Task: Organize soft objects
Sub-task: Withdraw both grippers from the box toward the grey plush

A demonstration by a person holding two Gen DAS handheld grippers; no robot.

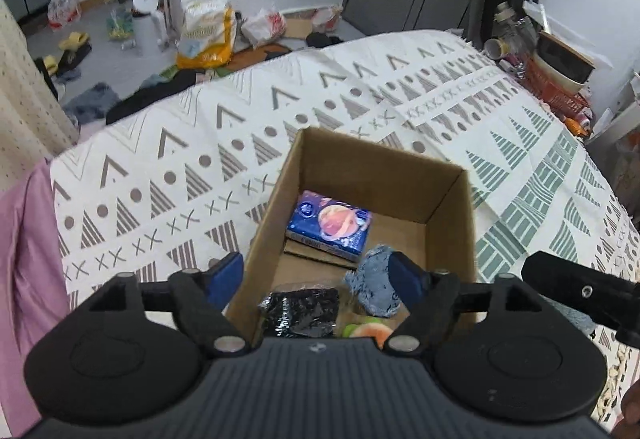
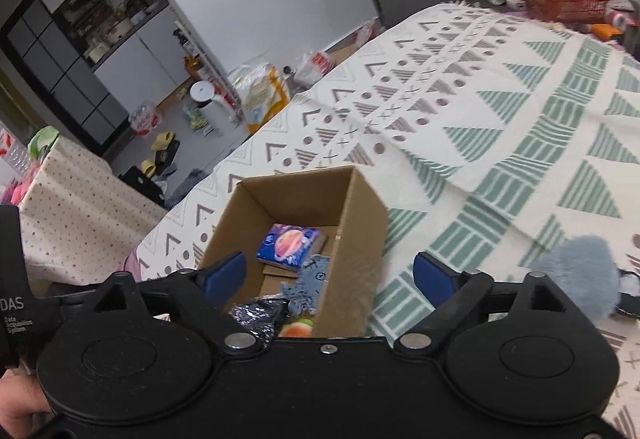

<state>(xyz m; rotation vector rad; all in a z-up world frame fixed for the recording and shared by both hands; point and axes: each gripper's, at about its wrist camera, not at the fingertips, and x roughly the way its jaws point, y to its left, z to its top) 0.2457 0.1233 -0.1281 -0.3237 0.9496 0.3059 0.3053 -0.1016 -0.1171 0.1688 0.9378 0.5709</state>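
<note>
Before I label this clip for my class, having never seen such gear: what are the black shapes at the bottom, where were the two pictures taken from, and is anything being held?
The black shapes are two handheld grasping tools, one in each of a person's hands, each carrying its own camera that looks forward along its two blue-tipped fingers. One picture comes from the left tool, the other from the right tool. Both tools are open and hold nothing. They hover over a cardboard box standing on a patterned bedspread. In the box lie a blue tissue pack, a grey-blue fuzzy cloth, a black crinkly wrapped bundle and something peach and green, mostly hidden. A fluffy blue plush item lies on the bedspread outside the box.
</note>
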